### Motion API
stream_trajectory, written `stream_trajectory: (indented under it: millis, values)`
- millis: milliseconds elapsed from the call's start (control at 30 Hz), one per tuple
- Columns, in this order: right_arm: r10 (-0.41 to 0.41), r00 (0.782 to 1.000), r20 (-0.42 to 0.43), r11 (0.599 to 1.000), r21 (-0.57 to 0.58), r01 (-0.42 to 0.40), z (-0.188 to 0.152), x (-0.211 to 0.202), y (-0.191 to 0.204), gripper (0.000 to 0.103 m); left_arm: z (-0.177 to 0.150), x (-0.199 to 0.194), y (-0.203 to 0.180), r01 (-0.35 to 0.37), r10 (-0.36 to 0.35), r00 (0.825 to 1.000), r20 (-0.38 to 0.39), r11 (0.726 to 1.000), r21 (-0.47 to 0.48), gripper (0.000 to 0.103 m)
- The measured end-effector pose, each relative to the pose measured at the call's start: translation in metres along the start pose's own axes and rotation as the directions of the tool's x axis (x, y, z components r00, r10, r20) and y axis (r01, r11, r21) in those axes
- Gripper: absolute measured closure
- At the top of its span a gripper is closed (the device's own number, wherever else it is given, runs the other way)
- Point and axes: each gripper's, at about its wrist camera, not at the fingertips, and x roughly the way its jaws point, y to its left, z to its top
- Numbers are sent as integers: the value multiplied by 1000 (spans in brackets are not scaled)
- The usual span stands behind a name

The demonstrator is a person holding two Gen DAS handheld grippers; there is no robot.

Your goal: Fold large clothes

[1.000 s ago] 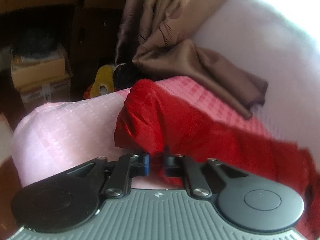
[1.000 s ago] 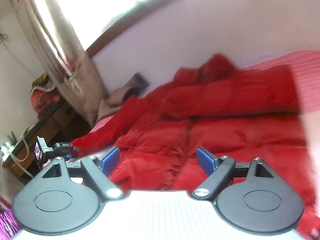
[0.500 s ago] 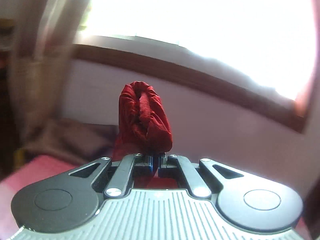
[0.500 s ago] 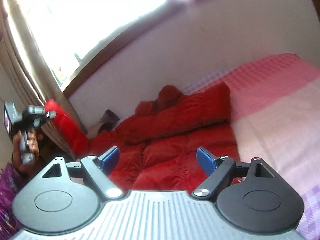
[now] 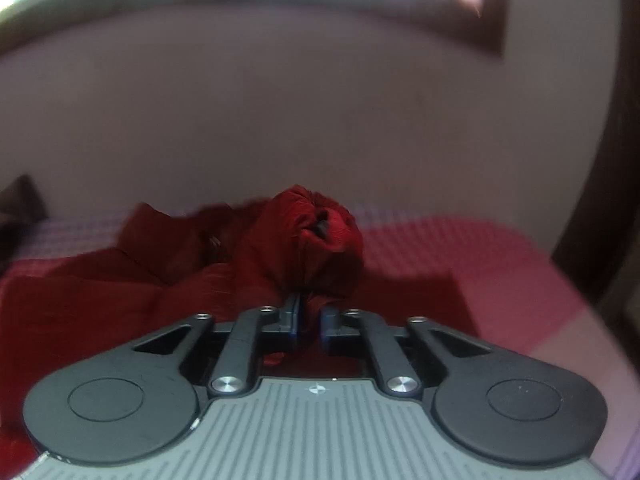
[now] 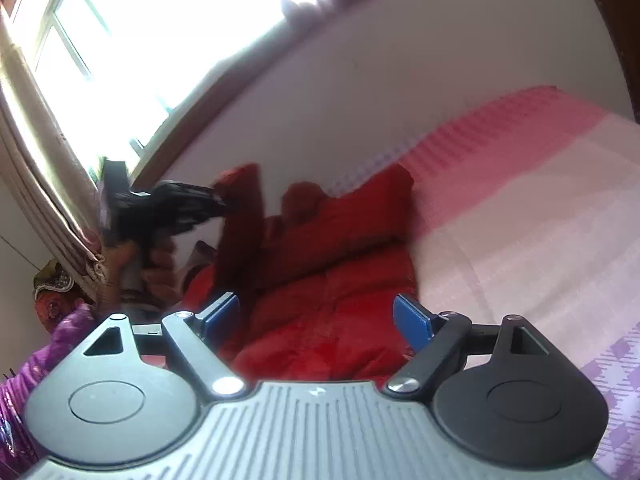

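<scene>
Sleeve cuff (image 5: 316, 248) of a red padded jacket (image 6: 332, 280) sits between the narrowly parted pads of the left gripper (image 5: 309, 316), whose jaws have just been opening, lifted over the garment's body on a pink checked bed cover (image 6: 520, 200). Right gripper (image 6: 316, 320) hangs wide and empty just above the jacket's near hem, below a bright window (image 6: 160, 40) and a beige curtain (image 6: 36, 168); no writing is legible.

Left gripper (image 5: 309, 322) fingers just eased apart, seemingly still pinching; right gripper (image 6: 316, 318) gapes wide.
</scene>
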Motion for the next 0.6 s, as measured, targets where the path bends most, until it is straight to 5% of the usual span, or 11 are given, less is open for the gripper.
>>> stream_trajectory:
  millis: [133, 233, 467, 600]
  values:
    - [-17, 1000, -16, 1000, 10, 17, -4, 5, -9, 18, -19, 13, -7, 14, -13, 1000, -13, 998, 65, 11]
    - [-32, 999, -37, 999, 2, 32, -7, 3, -11, 18, -23, -11, 0, 35, -37, 999, 34, 998, 43, 3]
    - [-85, 985, -148, 996, -20, 83, -33, -8, -8, 14, -51, -108, 66, 138, -141, 990, -10, 981, -136, 2]
    - [-78, 972, -220, 996, 14, 83, -56, -11, -9, 13, -104, -178, 112, 36, -40, 999, -23, 985, -170, 2]
